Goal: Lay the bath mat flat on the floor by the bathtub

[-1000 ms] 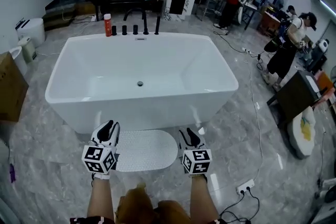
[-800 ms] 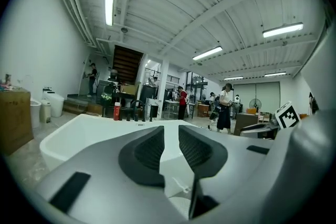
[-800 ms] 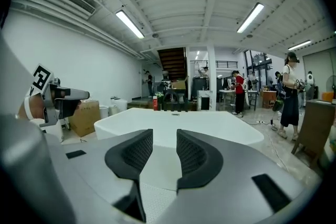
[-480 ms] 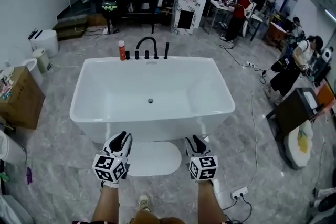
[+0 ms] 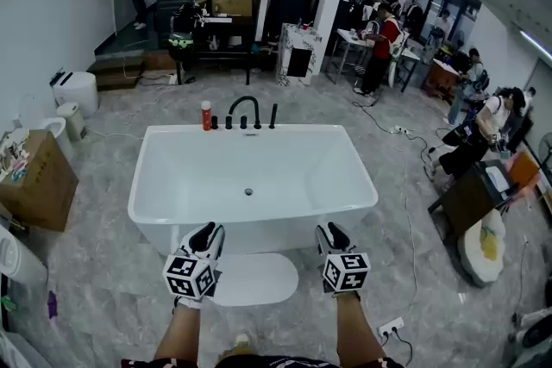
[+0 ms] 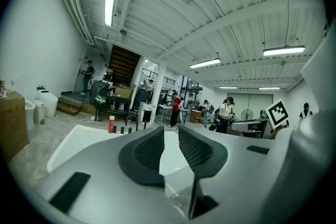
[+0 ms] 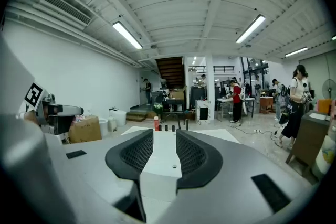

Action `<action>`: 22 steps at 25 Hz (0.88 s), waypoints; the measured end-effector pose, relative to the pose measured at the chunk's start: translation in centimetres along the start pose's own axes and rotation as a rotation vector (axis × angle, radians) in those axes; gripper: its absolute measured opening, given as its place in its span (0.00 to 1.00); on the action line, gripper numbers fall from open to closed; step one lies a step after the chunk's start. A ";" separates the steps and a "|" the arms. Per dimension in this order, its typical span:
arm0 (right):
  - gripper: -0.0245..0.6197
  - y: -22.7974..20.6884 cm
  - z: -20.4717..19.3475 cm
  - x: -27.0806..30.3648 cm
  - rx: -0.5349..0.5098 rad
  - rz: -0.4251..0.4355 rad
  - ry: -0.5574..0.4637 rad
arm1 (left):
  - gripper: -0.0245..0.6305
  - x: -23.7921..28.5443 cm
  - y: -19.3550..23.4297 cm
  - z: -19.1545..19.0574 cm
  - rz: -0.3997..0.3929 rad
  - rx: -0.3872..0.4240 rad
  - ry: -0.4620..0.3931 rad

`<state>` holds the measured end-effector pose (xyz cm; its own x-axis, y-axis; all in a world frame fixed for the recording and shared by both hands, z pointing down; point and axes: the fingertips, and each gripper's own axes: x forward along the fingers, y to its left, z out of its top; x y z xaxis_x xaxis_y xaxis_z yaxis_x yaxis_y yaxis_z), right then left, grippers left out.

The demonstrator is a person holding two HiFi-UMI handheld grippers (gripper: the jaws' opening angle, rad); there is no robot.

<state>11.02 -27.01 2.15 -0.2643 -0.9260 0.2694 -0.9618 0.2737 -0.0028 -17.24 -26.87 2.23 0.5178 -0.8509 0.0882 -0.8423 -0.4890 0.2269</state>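
The grey marble floor takes up most of the head view, and the white bathtub stands in the middle of it, its long near wall facing the person. The bath mat, a white oval, lies flat on the floor just beside that wall with its long side along the tub, where someone stepping out would put their feet. Judged from this, the laying looks done.

The 2 grippers are held side by side above the mat, 1 over each end. The left gripper has its jaws apart with nothing between them (only the tub shows through the gap), and the right gripper is the same, so neither holds the mat.

Around the tub, a cardboard box sits well off to the left. A black faucet and a red bottle stand at the tub's far rim. A power strip lies on the floor near the person's right, apart from the mat. Nothing lies on the mat or crowds it.
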 end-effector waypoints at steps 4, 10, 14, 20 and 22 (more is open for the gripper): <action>0.28 0.6 0.1 -1.6 0.033 0.012 0.005 | 0.19 -0.7 -1.3 1.8 -0.016 0.031 -0.042; 0.28 1.3 0.1 -5.0 0.026 0.043 -0.021 | 0.19 -3.6 -4.3 1.3 0.000 0.013 -0.074; 0.28 1.1 0.0 -8.3 0.030 0.062 -0.040 | 0.19 -6.2 -7.3 1.0 0.018 0.033 -0.081; 0.27 0.0 0.2 -13.0 0.096 0.070 -0.083 | 0.19 -9.1 -12.1 1.5 0.031 0.064 -0.092; 0.27 0.3 1.0 -14.4 0.096 0.078 -0.102 | 0.19 -10.1 -13.7 1.9 0.036 0.071 -0.104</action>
<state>14.52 -13.81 -2.67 -0.3395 -0.9260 0.1652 -0.9392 0.3243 -0.1129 -11.24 -11.90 -3.57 0.4716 -0.8818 -0.0064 -0.8705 -0.4667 0.1562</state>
